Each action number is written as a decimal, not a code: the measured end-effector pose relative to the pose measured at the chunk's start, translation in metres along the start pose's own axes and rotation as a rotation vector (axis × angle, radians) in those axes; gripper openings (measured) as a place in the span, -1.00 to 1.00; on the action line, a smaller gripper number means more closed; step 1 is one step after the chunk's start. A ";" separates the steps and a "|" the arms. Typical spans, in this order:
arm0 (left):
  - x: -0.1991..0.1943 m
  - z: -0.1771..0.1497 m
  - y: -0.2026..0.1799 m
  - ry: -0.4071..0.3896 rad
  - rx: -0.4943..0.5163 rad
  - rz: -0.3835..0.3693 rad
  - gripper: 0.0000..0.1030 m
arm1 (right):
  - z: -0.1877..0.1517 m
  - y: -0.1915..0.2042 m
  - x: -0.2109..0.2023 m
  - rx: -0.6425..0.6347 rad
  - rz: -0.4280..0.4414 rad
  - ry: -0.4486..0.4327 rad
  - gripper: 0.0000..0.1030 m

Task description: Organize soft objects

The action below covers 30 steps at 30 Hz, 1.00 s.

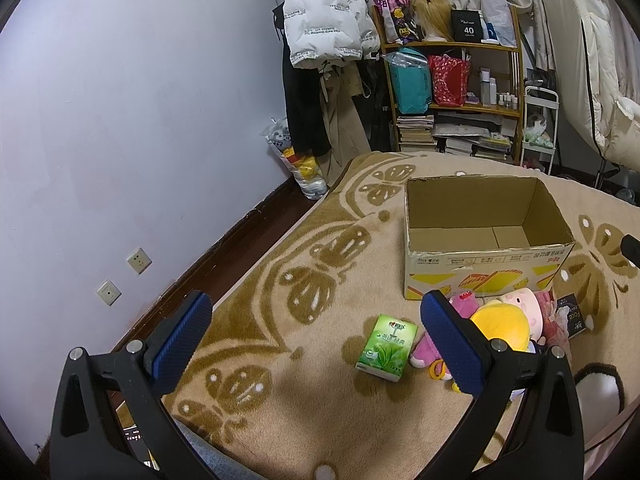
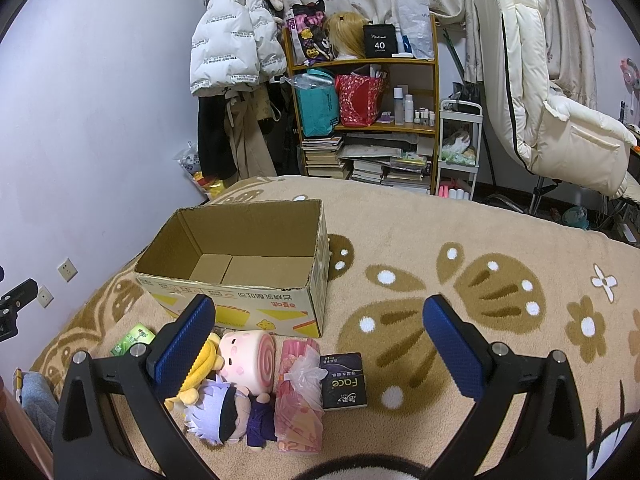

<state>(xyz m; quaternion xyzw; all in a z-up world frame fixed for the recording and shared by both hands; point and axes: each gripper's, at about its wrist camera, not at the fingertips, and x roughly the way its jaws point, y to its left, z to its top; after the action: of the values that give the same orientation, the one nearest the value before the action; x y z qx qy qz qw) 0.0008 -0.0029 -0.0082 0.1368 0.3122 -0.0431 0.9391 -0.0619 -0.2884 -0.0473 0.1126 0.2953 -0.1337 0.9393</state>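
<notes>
An open, empty cardboard box (image 1: 480, 248) (image 2: 240, 272) stands on the patterned blanket. In front of it lie a green tissue pack (image 1: 387, 347) (image 2: 134, 338), a yellow plush (image 1: 502, 326) (image 2: 202, 368), a pink roll-shaped plush (image 2: 248, 356) (image 1: 524, 306), a white-haired doll in purple (image 2: 228, 412), a pink tissue pack (image 2: 300, 396) and a dark "Face" tissue pack (image 2: 344, 386) (image 1: 572, 316). My left gripper (image 1: 316, 340) is open above the blanket, left of the green pack. My right gripper (image 2: 320, 344) is open above the toys and packs.
The beige blanket (image 2: 460, 240) with brown butterflies covers the bed. A lilac wall (image 1: 140, 100) with sockets is on the left. Beyond the bed stand a wooden shelf (image 2: 368, 64) with bags and books, hanging coats (image 2: 236, 40), a white trolley (image 2: 460, 148) and a white chair (image 2: 552, 92).
</notes>
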 end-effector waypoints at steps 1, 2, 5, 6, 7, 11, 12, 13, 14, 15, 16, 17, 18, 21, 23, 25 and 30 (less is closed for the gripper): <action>0.000 0.000 0.000 0.001 0.000 -0.001 1.00 | 0.000 0.000 0.000 0.000 0.000 0.000 1.00; 0.000 0.001 0.000 0.002 0.001 0.000 1.00 | 0.000 0.000 0.000 -0.001 -0.001 0.001 1.00; 0.001 0.001 0.000 0.003 0.004 0.002 1.00 | 0.000 0.000 0.000 -0.001 0.000 -0.001 1.00; 0.001 0.001 0.000 0.002 0.004 0.001 1.00 | 0.000 0.000 0.000 -0.001 -0.001 0.000 1.00; 0.001 0.001 0.000 0.003 0.004 0.001 1.00 | 0.000 0.000 0.000 -0.001 -0.001 0.001 1.00; 0.001 0.001 0.000 0.004 0.003 0.002 1.00 | 0.000 0.000 0.000 -0.001 0.000 0.001 1.00; 0.001 0.001 -0.001 0.005 0.003 0.002 1.00 | 0.000 0.000 0.000 -0.001 -0.001 0.001 1.00; 0.000 0.001 0.000 0.005 0.003 0.002 1.00 | 0.000 0.000 0.000 -0.001 -0.001 0.001 1.00; 0.000 0.001 0.000 0.005 0.003 0.003 1.00 | 0.000 0.000 0.000 -0.002 -0.001 0.001 1.00; 0.001 0.001 0.000 0.005 0.004 0.003 1.00 | 0.000 0.000 0.001 -0.001 0.000 0.002 1.00; 0.001 0.001 0.000 0.005 0.003 0.002 1.00 | 0.000 0.000 0.001 -0.002 0.000 0.002 1.00; 0.001 0.001 0.000 0.005 0.003 0.003 1.00 | 0.000 0.000 0.001 -0.002 -0.001 0.001 1.00; 0.001 0.001 0.000 0.005 0.003 0.003 1.00 | 0.000 0.000 0.001 -0.001 -0.001 0.001 1.00; 0.001 0.001 0.000 0.006 0.002 0.003 1.00 | 0.000 0.000 0.001 0.000 -0.001 0.002 1.00; 0.001 0.001 0.000 0.006 0.004 0.004 1.00 | 0.000 0.000 0.001 0.001 0.000 0.004 1.00; 0.001 0.001 0.000 0.007 0.004 0.004 1.00 | 0.000 0.000 0.001 -0.002 0.001 0.002 1.00; 0.002 0.002 0.001 0.009 0.003 0.006 1.00 | 0.000 0.001 0.001 -0.004 0.003 0.001 1.00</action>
<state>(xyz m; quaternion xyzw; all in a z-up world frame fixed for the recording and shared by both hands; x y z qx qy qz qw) 0.0037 -0.0022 -0.0081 0.1392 0.3160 -0.0402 0.9376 -0.0616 -0.2879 -0.0479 0.1111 0.2960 -0.1317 0.9395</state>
